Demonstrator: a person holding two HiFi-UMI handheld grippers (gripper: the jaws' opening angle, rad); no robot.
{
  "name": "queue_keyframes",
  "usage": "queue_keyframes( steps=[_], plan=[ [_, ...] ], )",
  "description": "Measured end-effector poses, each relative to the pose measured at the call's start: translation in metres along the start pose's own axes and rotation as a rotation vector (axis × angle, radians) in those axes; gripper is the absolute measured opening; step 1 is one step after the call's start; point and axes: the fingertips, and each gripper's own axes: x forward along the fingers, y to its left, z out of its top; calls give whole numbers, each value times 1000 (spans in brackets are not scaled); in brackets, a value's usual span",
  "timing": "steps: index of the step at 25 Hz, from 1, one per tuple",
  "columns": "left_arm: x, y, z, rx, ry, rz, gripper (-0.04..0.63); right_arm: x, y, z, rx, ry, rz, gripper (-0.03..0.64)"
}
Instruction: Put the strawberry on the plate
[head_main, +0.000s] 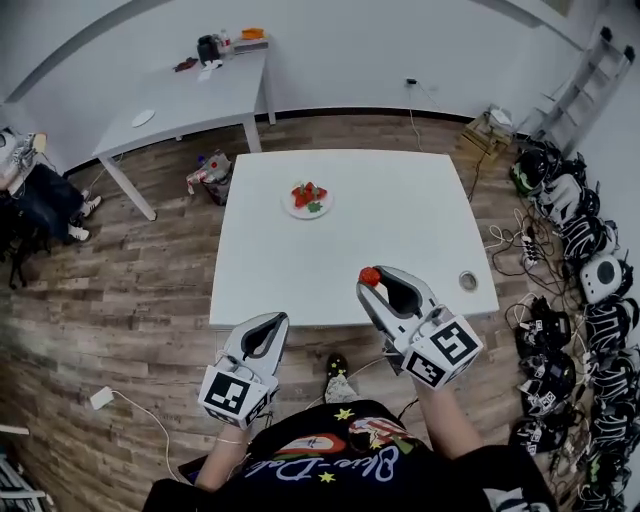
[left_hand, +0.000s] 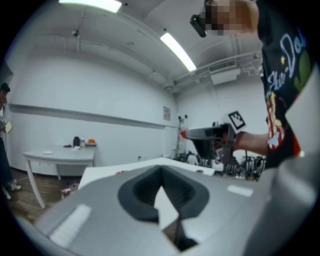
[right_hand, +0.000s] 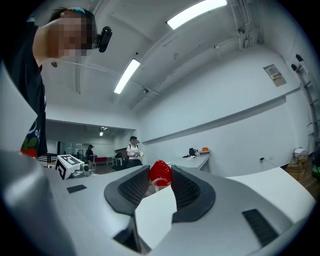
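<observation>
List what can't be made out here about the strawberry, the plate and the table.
- Head view: how many red fruits lie on the plate; they are too small to count.
- Right gripper view: the strawberry's clamped sides, hidden by the jaws of the right gripper.
- Head view: the small round thing near the right edge of the table; it is too small to identify.

The plate (head_main: 308, 203) sits on the table (head_main: 400, 230) toward its far side, left of middle. The right gripper (head_main: 374, 284) hangs over the near edge with a strawberry (head_main: 370, 276) between its tips. The left gripper (head_main: 275, 321) is just before the near left corner. A second table (head_main: 180, 100) stands behind, to the left.
</observation>
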Motion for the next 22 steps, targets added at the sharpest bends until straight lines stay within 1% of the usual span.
queue_keyframes(
  steps=[4, 7, 9, 12, 14, 17, 19, 22],
  plan=[
    [61, 43, 16, -9, -14, 51, -4, 61, -62, -7, 12, 42, 49, 141],
    [91, 65, 16, -14, 8, 73, -5, 110, -103, -23, -17, 106, 68, 141],
    [100, 82, 10, -31, 39, 85, -4, 145, -126, -40, -29, 160, 69, 141],
    [105, 112, 1, -67, 81, 127, -3, 192, -154, -71, -28, 238, 56, 141],
    [111, 131, -1, -80, 83, 146, -5, 220, -171, -93, -30, 293, 39, 141],
    [120, 160, 1, -48, 95, 166, -5, 253, -188, -128, -26, 373, 7, 141],
    [126, 172, 3, -30, 100, 159, -4, 267, -196, -151, -17, 425, -12, 141],
    [135, 185, -1, -47, 105, 138, -5, 285, -208, -180, -24, 494, -35, 141]
  ],
)
